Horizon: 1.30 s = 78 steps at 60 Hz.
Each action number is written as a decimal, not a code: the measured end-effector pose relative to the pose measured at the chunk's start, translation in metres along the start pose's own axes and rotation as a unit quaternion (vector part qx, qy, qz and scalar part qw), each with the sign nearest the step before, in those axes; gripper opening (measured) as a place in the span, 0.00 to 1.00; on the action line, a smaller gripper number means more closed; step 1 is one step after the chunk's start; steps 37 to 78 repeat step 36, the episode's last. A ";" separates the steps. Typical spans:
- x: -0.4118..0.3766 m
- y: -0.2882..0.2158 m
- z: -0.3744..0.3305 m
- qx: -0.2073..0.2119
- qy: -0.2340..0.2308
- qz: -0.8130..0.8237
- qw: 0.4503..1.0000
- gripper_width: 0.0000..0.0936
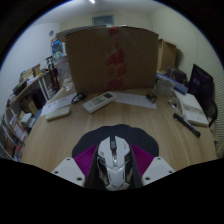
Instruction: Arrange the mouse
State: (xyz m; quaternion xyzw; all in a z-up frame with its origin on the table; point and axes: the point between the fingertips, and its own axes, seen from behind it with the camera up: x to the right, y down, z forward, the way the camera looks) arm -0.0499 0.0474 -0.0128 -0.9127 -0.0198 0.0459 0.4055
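A white and grey gaming mouse (113,162) with black side panels sits between my fingers, nose pointing away from me. My gripper (113,165) is shut on it, with the magenta pads (84,160) pressing on both of its sides. A round black mouse pad (112,133) lies on the wooden table (80,130) under and just beyond the mouse. I cannot tell whether the mouse rests on the pad or is held just above it.
A large cardboard box (108,58) stands at the back of the table, with a white keyboard (98,101) in front of it. A dark monitor (205,85), papers (194,108) and a black stick-like object (187,124) are on the right. Shelves (22,110) stand on the left.
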 end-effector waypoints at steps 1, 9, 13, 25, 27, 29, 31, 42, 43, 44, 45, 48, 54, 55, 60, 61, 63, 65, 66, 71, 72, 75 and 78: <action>-0.001 0.000 -0.001 -0.004 -0.009 0.003 1.000 0.65; -0.008 -0.012 -0.037 -0.004 -0.063 0.015 0.998 0.90; -0.002 -0.022 -0.070 0.011 -0.074 0.006 0.997 0.90; 0.028 -0.037 -0.176 0.045 -0.091 -0.005 0.995 0.90; 0.034 -0.036 -0.191 0.047 -0.092 -0.004 0.995 0.89; 0.040 -0.034 -0.204 0.048 -0.092 -0.001 0.995 0.90; 0.047 -0.031 -0.216 0.048 -0.090 0.004 0.995 0.90; 0.064 -0.021 -0.240 0.046 -0.089 0.025 0.995 0.89; 0.064 -0.021 -0.240 0.046 -0.089 0.025 0.995 0.89; 0.064 -0.021 -0.240 0.046 -0.089 0.025 0.995 0.89; 0.064 -0.021 -0.240 0.046 -0.089 0.025 0.995 0.89; 0.064 -0.021 -0.240 0.046 -0.089 0.025 0.995 0.89; 0.064 -0.021 -0.240 0.046 -0.089 0.025 0.995 0.89; 0.064 -0.021 -0.240 0.046 -0.089 0.025 0.995 0.89; 0.064 -0.021 -0.240 0.046 -0.089 0.025 0.995 0.89; 0.064 -0.021 -0.240 0.046 -0.089 0.025 0.995 0.89; 0.064 -0.021 -0.240 0.046 -0.089 0.025 0.995 0.89; 0.064 -0.021 -0.240 0.046 -0.089 0.025 0.995 0.89; 0.064 -0.021 -0.240 0.046 -0.089 0.025 0.995 0.89; 0.064 -0.021 -0.240 0.046 -0.089 0.025 0.995 0.89; 0.064 -0.021 -0.240 0.046 -0.089 0.025 0.995 0.89; 0.064 -0.021 -0.240 0.046 -0.089 0.025 0.995 0.89; 0.064 -0.021 -0.240 0.046 -0.089 0.025 0.995 0.89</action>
